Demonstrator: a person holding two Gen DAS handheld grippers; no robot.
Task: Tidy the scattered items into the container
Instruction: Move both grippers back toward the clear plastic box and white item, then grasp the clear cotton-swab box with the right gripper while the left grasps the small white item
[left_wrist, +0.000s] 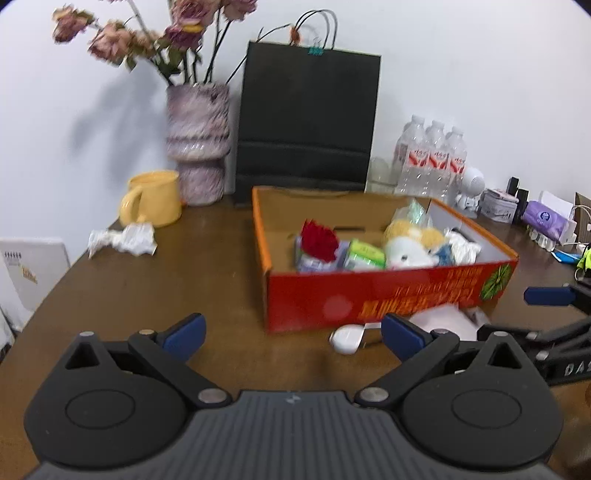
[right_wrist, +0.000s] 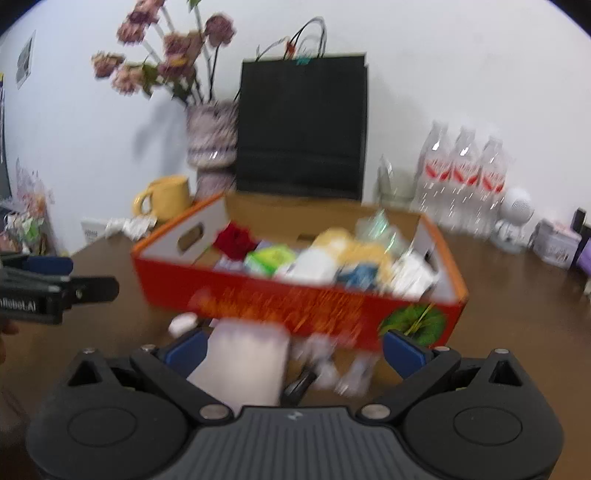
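A red and orange cardboard box (left_wrist: 373, 295) (right_wrist: 280, 299) stands on the brown table (left_wrist: 184, 288) and holds a red flower (left_wrist: 319, 240), a green packet (left_wrist: 365, 253), a plush toy (left_wrist: 410, 247) and other small items. In front of it lie a small white case (left_wrist: 346, 339) (right_wrist: 183, 323), a pale pink pack (right_wrist: 245, 363) (left_wrist: 443, 319) and some blurred white bits (right_wrist: 340, 369). My left gripper (left_wrist: 293, 334) is open and empty, just before the box's near left corner. My right gripper (right_wrist: 293, 350) is open over the pink pack.
A crumpled white paper (left_wrist: 123, 240) lies at the left by a yellow mug (left_wrist: 155, 199). A vase of dried flowers (left_wrist: 197, 144), a black paper bag (left_wrist: 306, 122) and water bottles (left_wrist: 432, 155) stand along the wall. Clutter sits at the far right.
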